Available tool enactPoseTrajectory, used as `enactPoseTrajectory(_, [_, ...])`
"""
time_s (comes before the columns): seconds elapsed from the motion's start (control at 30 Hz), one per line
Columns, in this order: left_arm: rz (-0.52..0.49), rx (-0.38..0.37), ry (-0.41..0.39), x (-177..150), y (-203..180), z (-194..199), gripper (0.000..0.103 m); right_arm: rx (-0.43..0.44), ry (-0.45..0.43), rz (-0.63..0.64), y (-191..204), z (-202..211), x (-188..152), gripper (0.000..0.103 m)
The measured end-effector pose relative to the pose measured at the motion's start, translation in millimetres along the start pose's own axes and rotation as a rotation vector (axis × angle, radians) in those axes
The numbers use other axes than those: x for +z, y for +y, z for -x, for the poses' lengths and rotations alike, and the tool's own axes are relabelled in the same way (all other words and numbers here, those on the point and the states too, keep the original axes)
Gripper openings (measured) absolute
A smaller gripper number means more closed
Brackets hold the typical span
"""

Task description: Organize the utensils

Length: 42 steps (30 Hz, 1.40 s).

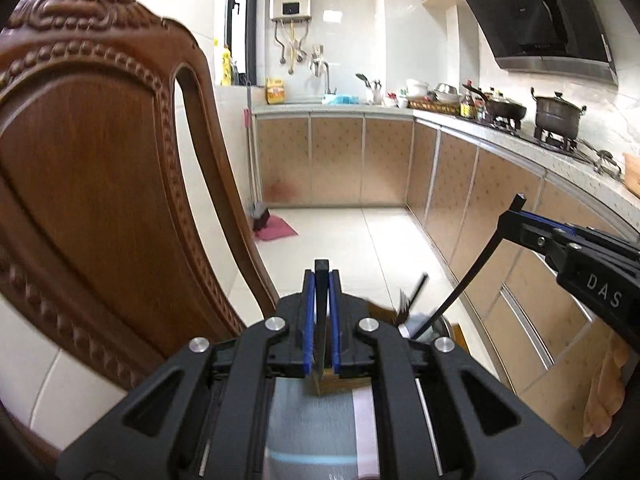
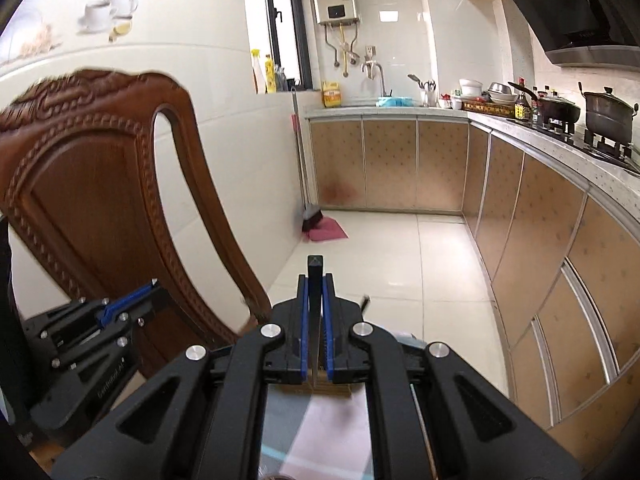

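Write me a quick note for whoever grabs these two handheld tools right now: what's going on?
Left gripper: shut on a black chopstick, next to the wooden chair.
Right gripper: shut on a second black chopstick.
Both are held in the air. Lower down, blurred, another dark stick pokes up.
Done: one chopstick picked up per gripper.
Left: probably setting both down together.

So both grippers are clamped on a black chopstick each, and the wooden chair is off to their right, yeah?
Not quite. The wooden chair stands to their left, as both wrist views show. The left gripper and right gripper are each shut on a black chopstick.
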<state>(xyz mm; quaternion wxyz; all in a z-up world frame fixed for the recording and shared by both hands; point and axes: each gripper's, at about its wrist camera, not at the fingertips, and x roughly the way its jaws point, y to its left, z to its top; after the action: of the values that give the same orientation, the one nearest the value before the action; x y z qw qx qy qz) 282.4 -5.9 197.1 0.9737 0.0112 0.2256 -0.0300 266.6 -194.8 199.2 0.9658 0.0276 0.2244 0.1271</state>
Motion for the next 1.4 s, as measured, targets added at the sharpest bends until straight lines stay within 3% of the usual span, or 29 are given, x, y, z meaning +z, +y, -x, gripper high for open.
enactPoseTrajectory(0.13, [0.035,-0.008,-0.036,18.7,4.6,-21.5,0.007,-0.03,-0.061,0.014,4.3,-8.2,12.5,0.007])
enactPoseTrajectory(0.3, [0.07,-0.04,-0.046,23.9,5.2,-48.1,0.007,-0.054,-0.054,0.016,5.5,-34.3,6.8,0.007])
enactPoseTrajectory(0.5, [0.087,-0.055,-0.019,-10.8,-1.6,-93.9,0.007,-0.025,0.005,-0.017,-4.0,-81.7,-24.0,0.007])
enactPoseTrajectory(0.77, [0.126,-0.038,0.085,-50.9,6.2,-137.9,0.007,-0.052,0.129,-0.013,-2.2,-127.6,-68.8,0.007])
enactPoseTrajectory(0.83, [0.128,-0.032,0.08,-54.3,7.3,-136.3,0.02,-0.07,0.147,-0.003,-2.0,-130.5,-74.1,0.009])
enactPoseTrajectory(0.87, [0.134,-0.031,0.075,-57.4,8.9,-133.6,0.038,-0.072,0.147,-0.002,-1.9,-130.0,-75.7,0.018])
enactPoseTrajectory(0.9, [0.142,-0.033,0.065,-57.6,10.3,-129.8,0.051,-0.071,0.138,-0.002,-2.0,-126.0,-76.9,0.033])
enactPoseTrajectory(0.97, [0.155,-0.039,0.042,-58.8,14.1,-117.5,0.058,-0.069,0.101,-0.006,-3.6,-112.5,-78.1,0.056])
enactPoseTrajectory(1.1, [0.115,-0.003,0.011,-67.1,11.8,-79.6,0.083,-0.076,0.032,0.013,-3.3,-66.6,-75.0,0.067])
enactPoseTrajectory(1.2, [0.074,0.052,-0.02,-85.8,3.8,-39.2,0.091,-0.127,-0.039,0.033,-2.5,-17.5,-85.5,0.088])
enactPoseTrajectory(1.3, [0.057,0.046,-0.035,-111.3,-6.6,0.7,0.096,-0.214,-0.071,0.079,4.0,24.7,-115.4,0.095])
enactPoseTrajectory(1.4, [0.038,0.039,-0.043,-134.5,-16.1,27.6,0.099,-0.28,-0.049,0.086,6.6,45.3,-148.9,0.099])
